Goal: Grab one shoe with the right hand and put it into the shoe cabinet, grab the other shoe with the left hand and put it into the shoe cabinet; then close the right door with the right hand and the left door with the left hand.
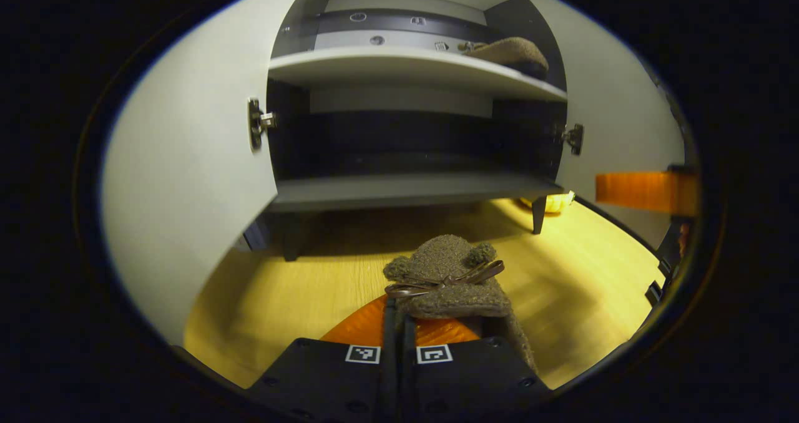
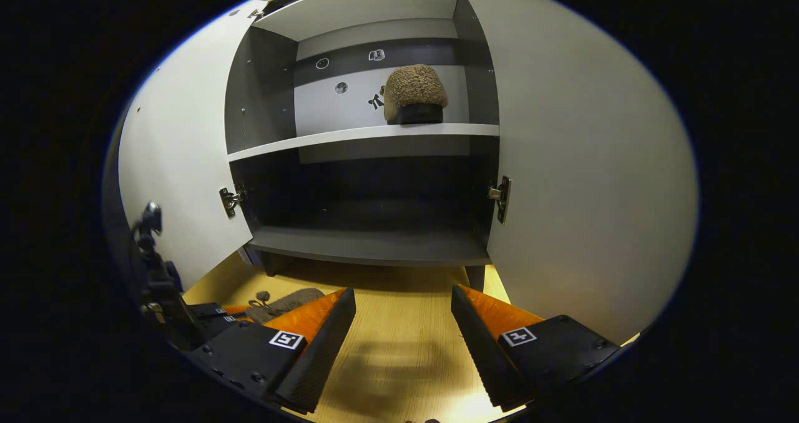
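Lower cabinet compartment dark, contents indiscernible. Left gripper (image 1: 399, 323) fingers pinched on brown fuzzy bow-trimmed shoe (image 1: 450, 279) above wooden floor. Right gripper (image 2: 402, 342) spread, empty. Second brown fuzzy shoe (image 2: 413, 93) on white upper shelf (image 2: 349, 137).

Warm light falls on the desk (image 2: 399, 342), glaring at its near edge. The cabinet (image 2: 368, 179) is dark below its shelf. Fisheye bends both doors; focus is fairly sharp.

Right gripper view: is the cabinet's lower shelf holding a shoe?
No. The lower shelf lies bare and dark; the one brown shoe inside the cabinet sits on the upper shelf.
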A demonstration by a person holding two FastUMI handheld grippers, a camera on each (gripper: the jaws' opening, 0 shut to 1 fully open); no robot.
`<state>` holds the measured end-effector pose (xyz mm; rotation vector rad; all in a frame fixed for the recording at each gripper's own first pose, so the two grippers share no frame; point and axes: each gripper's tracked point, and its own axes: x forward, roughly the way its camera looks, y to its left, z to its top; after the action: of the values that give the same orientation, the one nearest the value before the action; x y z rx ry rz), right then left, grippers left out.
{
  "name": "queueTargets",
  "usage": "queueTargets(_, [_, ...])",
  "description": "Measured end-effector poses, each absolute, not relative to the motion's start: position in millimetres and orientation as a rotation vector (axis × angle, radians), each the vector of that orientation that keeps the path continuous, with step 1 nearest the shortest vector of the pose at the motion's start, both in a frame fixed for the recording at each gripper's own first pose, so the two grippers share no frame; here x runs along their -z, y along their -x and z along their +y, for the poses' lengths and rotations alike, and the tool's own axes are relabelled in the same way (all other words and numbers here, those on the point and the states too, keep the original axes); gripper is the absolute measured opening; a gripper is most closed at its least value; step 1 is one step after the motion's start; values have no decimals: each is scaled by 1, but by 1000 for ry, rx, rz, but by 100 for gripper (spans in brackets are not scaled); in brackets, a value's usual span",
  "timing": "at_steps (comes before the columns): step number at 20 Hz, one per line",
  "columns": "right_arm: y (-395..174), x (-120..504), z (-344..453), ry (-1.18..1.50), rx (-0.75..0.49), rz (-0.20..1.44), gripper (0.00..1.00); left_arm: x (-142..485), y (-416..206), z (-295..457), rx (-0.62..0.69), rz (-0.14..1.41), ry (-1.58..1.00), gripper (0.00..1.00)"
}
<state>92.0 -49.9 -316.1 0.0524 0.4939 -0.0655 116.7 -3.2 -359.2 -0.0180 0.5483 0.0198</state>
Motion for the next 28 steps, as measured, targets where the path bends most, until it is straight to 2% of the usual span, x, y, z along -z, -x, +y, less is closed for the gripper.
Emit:
queueTargets(7, [-84,287,-53,30,63,514,99,210,-115,10,-51,399,25,7])
queueTargets(10, [-90,266,-40,77,-15,487,99,147,-125,17,-86,326,30,7])
queueTargets(14, [-97,244,-16,63,-155,460,99,96,-149,22,-143,281,-26,5])
queueTargets(20, [-105,221,10,14,-293,446,99,57,-222,25,-165,258,-29,7])
queueTargets(28, [-131,218,-1,-66,-275,483,98,45,-347,58,-161,269,8,7])
